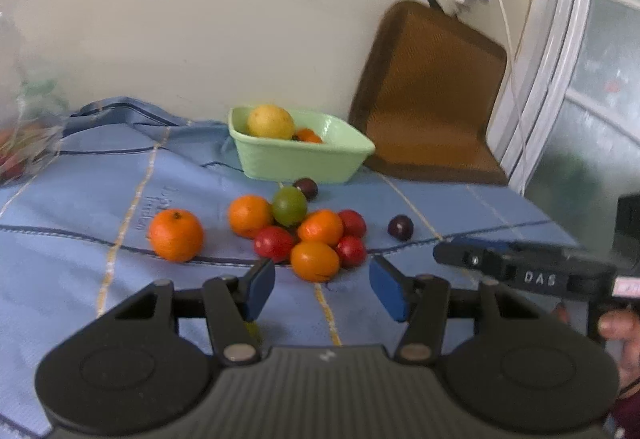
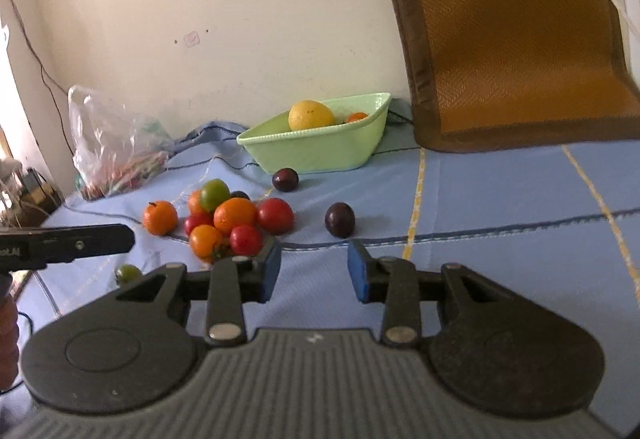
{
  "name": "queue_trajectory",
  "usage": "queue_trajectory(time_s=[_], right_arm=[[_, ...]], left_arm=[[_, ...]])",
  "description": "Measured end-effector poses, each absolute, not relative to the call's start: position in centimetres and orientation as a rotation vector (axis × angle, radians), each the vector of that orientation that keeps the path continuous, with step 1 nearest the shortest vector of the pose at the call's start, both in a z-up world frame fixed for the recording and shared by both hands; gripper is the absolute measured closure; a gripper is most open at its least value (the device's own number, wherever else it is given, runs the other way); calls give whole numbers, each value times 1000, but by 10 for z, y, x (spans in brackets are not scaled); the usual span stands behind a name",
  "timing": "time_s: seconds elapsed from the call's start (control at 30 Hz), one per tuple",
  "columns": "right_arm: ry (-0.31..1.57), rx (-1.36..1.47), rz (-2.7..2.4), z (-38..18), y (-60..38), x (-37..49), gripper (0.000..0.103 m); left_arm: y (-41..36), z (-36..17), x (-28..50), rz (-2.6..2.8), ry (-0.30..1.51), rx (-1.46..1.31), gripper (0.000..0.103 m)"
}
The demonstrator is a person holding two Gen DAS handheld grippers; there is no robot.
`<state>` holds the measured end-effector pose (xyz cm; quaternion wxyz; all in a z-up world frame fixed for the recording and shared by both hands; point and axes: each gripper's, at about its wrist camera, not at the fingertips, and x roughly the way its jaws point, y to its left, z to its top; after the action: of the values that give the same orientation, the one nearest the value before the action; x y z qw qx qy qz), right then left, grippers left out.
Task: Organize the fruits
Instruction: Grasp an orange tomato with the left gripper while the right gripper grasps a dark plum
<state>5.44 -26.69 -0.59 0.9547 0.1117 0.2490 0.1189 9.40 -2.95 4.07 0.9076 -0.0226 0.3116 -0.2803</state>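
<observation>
On the blue cloth point(image 1: 100, 199), loose fruit sits heaped before the green bowl point(image 1: 300, 159), presumably awaiting sorting, while the left gripper point(image 1: 322, 285) and right gripper point(image 2: 314, 267) hover with jaws apart, gripping nothing.

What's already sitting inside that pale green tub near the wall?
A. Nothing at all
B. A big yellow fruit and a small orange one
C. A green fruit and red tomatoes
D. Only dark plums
B: the pale green tub holds a big yellow fruit with a small orange fruit behind it, while the dark plums lie outside it on the blue cloth.
</observation>
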Motion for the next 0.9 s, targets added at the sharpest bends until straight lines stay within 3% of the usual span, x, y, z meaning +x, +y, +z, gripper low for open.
queue_trajectory(time_s=[0.3,0.5,0.57,0.7,0.9], right_arm=[[542,108,252,-10,-266,86,62],[567,71,281,-14,-261,99,62],[577,54,277,-14,-258,103,62],[600,51,274,-15,-256,109,79],[580,28,340,-13,-244,75,79]], left_arm=[[-60,19,118,-545,734,-4,52],[-64,14,129,-526,740,-13,63],[-62,13,132,-513,739,-30,71],[-57,14,127,-511,742,-58,72],[-47,17,94,-584,759,-76,72]])
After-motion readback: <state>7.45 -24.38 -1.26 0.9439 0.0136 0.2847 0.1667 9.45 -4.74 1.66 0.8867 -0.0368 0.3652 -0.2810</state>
